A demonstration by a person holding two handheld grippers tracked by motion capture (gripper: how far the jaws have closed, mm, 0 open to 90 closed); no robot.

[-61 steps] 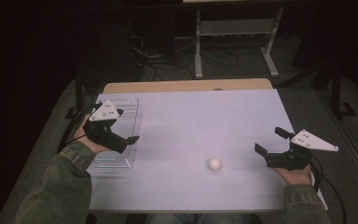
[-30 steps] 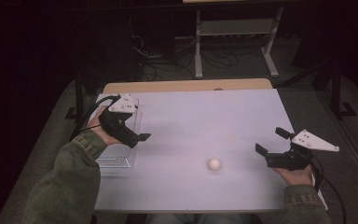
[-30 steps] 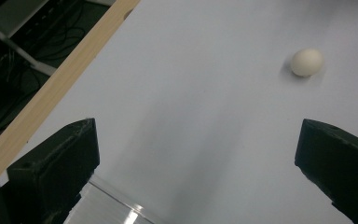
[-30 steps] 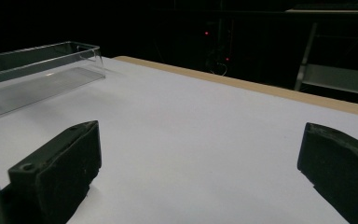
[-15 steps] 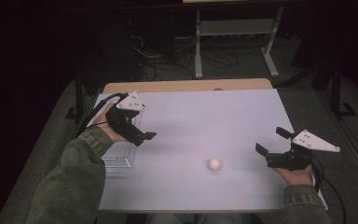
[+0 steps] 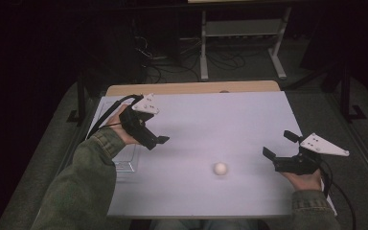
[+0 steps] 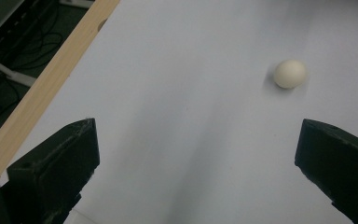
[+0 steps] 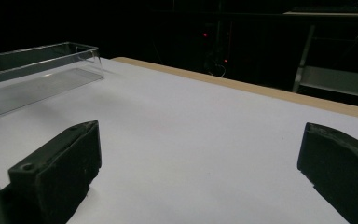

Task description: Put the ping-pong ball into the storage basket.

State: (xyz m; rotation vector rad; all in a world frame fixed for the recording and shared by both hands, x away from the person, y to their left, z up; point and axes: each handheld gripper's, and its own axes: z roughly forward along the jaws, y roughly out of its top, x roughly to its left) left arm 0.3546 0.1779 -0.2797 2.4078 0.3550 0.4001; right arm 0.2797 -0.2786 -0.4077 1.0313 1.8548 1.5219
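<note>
A small white ball [image 6: 220, 168] lies on the white table [image 6: 230, 120], right of the middle and toward the near edge. My left gripper [image 6: 157, 141] hovers open over the table's left part, just right of a clear plastic tray [image 6: 124, 162], and points toward the ball. In the left gripper view the ball [image 7: 289, 73] sits ahead and to the right, beyond the wide-apart jaws of that gripper [image 7: 198, 172]. My right gripper [image 6: 279, 144] rests open near the right edge, right of the ball, with nothing between its jaws [image 8: 200, 172].
The clear tray [image 8: 42, 70] runs along the table's left edge. A wooden strip [image 6: 191, 88] borders the far edge. Beyond it stand a metal frame [image 6: 242, 33] and cables on the dark floor.
My left gripper has moved from above the tray rightward and a little farther out over the table, turning toward the ball. The right gripper and the ball have stayed put.
</note>
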